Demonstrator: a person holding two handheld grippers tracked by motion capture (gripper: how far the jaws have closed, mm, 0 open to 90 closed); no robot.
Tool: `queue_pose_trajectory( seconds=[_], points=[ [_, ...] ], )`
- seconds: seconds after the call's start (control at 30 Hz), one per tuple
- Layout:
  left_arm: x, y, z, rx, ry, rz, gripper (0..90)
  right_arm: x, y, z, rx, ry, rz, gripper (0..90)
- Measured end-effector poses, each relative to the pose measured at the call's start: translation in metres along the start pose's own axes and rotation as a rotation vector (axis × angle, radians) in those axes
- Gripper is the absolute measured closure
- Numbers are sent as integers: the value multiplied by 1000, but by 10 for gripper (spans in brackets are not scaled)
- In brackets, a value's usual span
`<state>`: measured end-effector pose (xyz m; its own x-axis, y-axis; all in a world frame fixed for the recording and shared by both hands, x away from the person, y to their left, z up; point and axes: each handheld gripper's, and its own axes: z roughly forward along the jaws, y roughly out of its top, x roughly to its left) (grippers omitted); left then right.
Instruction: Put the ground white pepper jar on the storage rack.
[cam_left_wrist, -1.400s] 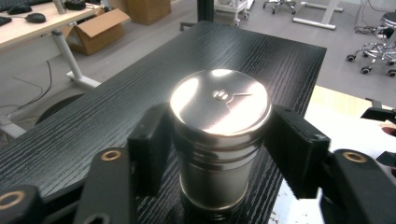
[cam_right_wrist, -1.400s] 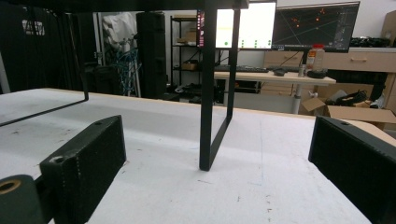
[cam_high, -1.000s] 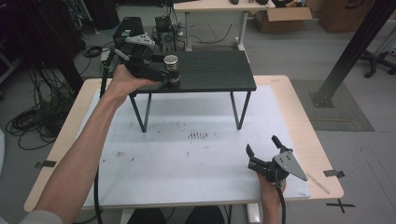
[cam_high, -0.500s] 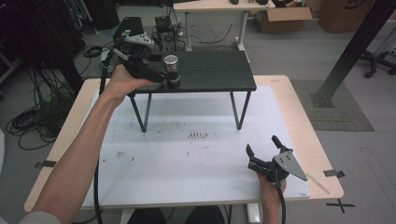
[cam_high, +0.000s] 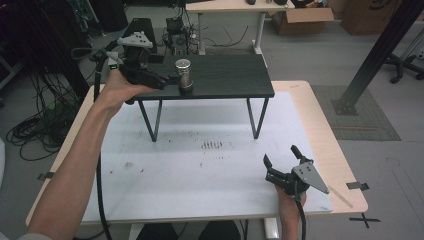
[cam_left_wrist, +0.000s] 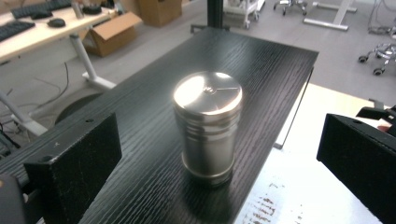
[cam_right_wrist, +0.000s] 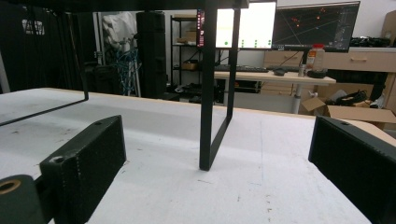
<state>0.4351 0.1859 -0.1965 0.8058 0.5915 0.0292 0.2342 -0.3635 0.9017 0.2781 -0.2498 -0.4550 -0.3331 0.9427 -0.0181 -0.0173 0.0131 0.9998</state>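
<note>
Unlabelled steel canister upright on black shelf, between spread jaws of left gripper; right gripper agape, empty.

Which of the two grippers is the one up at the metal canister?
The left gripper: it is raised at the black shelf, jaws open beside the metal canister. The right gripper rests low on the white table.
</note>
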Motion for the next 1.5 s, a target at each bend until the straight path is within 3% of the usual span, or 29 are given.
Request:
queue_pose_trajectory(
  seconds=[0.47,0.83,1.5],
  points=[
    [-2,-36,-45,-43,36,-20,3,0,0,0,2,0,1,38],
    [-5,-64,-72,-74,92,-24,3,0,0,0,3,0,1,39],
    [-5,-156,-98,-152,199,-97,3,0,0,0,3,0,0,39]
  ],
)
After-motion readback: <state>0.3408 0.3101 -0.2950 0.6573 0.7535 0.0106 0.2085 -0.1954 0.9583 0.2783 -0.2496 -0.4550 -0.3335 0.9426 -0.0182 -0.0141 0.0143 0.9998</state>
